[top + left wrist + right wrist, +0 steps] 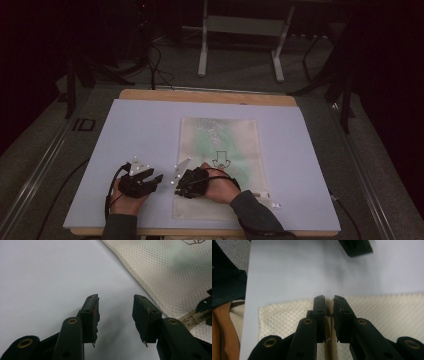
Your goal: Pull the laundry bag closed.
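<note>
A cream mesh bag (pixel 220 145) with a faint green tint and a small dark drawing lies flat on the pale lilac mat (pixel 140 130). My right gripper (pixel 177 188) rests at the bag's near left corner. In the right gripper view this gripper (pixel 329 300) is shut on the beige zipper band (pixel 328 340) along the bag's edge (pixel 387 310). My left gripper (pixel 155 176) sits on the bare mat just left of the bag. It stands open (pixel 115 307) with nothing between its jaws, the mesh (pixel 170 270) off to its right.
The mat covers a wooden tabletop (pixel 205 96). A small white tag (pixel 274 204) lies at the bag's near right corner. Behind the table stand white frame legs (pixel 202 50) and dark cables on the floor. Bare mat stretches left of and beyond the bag.
</note>
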Motion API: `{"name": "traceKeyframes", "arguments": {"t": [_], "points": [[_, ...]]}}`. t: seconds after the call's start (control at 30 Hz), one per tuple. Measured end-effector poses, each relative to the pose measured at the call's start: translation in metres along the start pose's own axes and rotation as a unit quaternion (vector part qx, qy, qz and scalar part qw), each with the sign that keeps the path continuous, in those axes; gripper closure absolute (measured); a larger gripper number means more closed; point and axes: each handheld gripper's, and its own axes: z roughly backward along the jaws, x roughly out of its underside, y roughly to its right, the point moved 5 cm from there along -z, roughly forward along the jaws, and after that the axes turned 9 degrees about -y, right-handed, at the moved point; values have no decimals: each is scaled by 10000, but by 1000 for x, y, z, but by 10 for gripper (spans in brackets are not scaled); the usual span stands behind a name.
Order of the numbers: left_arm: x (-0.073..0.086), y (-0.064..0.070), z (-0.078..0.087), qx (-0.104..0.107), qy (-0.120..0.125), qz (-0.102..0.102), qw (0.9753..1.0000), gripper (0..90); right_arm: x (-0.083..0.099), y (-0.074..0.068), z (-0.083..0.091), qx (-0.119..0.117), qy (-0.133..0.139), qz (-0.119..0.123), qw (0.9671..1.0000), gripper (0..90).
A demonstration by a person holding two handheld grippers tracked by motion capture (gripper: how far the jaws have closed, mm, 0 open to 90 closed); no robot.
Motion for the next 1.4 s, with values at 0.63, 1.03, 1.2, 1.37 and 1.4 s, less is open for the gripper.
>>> {"name": "traceKeyframes", "arguments": {"t": [0.63,1.03,1.2,1.37,1.4], "points": [[-4,23,-10,358,-156,-335,9987,654,10,3,-13,-234,-30,-211,9995,815],[-5,35,-11,828,-206,-496,9951,877,11,1,-13,-128,-31,-204,9997,815],[-6,40,-12,936,-215,-548,9939,891,11,1,-13,-139,-1,-220,9997,815],[-6,45,-15,999,-270,-585,9929,891,12,1,-14,-148,48,-249,9996,815],[-6,46,-15,1008,-283,-590,9928,891,12,1,-14,-148,52,-248,9996,815]]}}
